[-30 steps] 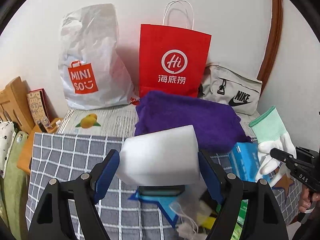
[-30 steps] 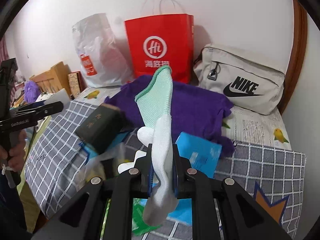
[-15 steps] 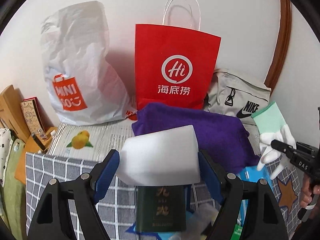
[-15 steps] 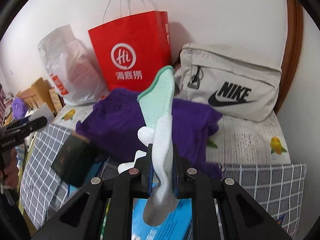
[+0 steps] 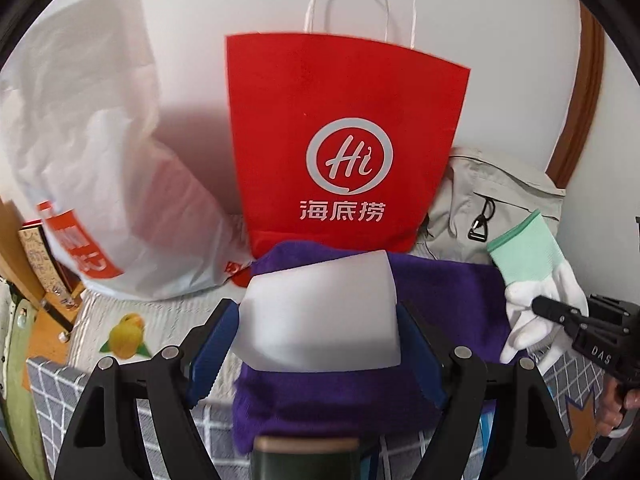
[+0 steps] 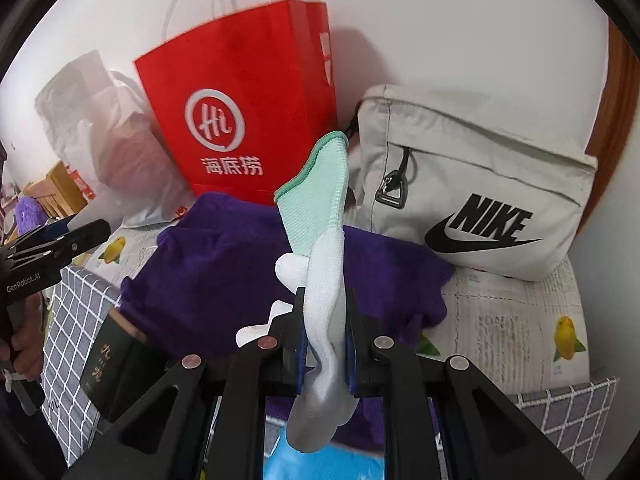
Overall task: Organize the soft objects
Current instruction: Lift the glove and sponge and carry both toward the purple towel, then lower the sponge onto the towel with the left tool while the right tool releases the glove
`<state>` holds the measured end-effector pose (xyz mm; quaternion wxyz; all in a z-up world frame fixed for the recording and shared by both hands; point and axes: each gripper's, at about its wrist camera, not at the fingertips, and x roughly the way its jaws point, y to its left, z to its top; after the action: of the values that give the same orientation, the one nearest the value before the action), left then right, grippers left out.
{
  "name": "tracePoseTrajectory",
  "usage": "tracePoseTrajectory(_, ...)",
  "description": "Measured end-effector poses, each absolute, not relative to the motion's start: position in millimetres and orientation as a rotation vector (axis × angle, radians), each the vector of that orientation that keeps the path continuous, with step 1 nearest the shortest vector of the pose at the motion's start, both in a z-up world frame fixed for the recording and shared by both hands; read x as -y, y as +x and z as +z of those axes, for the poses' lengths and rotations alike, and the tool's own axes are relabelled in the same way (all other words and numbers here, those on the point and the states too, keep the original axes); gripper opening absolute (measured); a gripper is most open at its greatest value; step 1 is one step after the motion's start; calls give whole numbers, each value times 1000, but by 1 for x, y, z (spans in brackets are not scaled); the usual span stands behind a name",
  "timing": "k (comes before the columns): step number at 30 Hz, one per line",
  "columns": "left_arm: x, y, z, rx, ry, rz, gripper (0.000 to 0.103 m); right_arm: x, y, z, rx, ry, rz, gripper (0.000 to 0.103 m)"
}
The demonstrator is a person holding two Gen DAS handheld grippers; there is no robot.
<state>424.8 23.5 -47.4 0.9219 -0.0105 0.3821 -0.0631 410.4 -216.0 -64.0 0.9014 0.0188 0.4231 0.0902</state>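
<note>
Looming larger than a second ago, one red paper bag [image 5: 344,148] is standing centre, between one white plastic bag [image 5: 104,168] and one grey pouch [image 6: 472,184]. Spread wide, the left gripper [image 5: 318,344] is clamping one white sponge block [image 5: 320,316] above the purple towel [image 5: 448,300]. Nearly closed, the right gripper [image 6: 325,346] is pinching one white-and-green glove [image 6: 320,248].

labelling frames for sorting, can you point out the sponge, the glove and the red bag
sponge [image 5: 320,316], left wrist view, middle of its white front face
glove [image 6: 324,300], right wrist view, white palm above the fingers
red bag [image 5: 348,120], left wrist view, front panel above the logo
</note>
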Motion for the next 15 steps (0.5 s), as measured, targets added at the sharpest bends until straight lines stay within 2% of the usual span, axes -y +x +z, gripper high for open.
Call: tracePoseTrajectory(15,4,487,-102,-908,-11,-126,79,215,459,-121,-1012,23,176,15)
